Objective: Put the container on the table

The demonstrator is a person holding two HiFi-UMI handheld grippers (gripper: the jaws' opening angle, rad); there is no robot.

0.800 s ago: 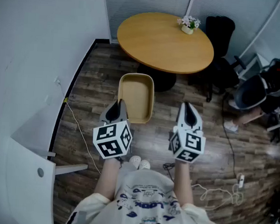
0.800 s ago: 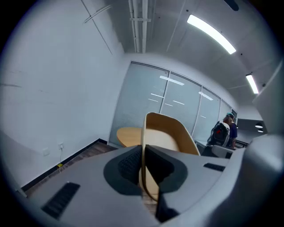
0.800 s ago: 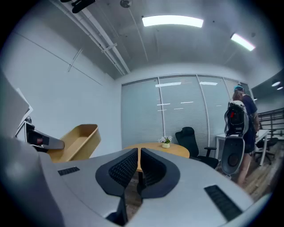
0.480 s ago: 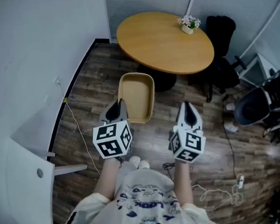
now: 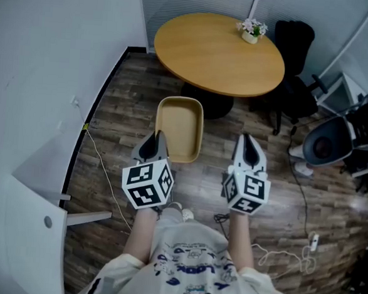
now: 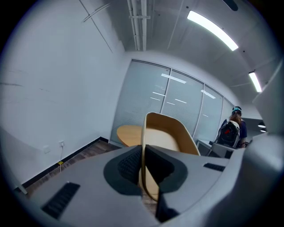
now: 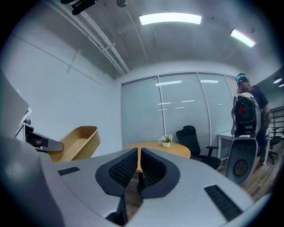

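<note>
Probably light and stiff, the container [image 5: 179,124] was pinched by its thin rim in the left tongs [image 6: 143,166]; the right tongs [image 7: 137,166] were narrow and empty.

This is an office meeting room. A round table [image 5: 219,51] stands on wood flooring [image 5: 133,108], with a black swivel chair [image 5: 293,44] just beside it and glass partitions [image 7: 177,111] behind it.
</note>
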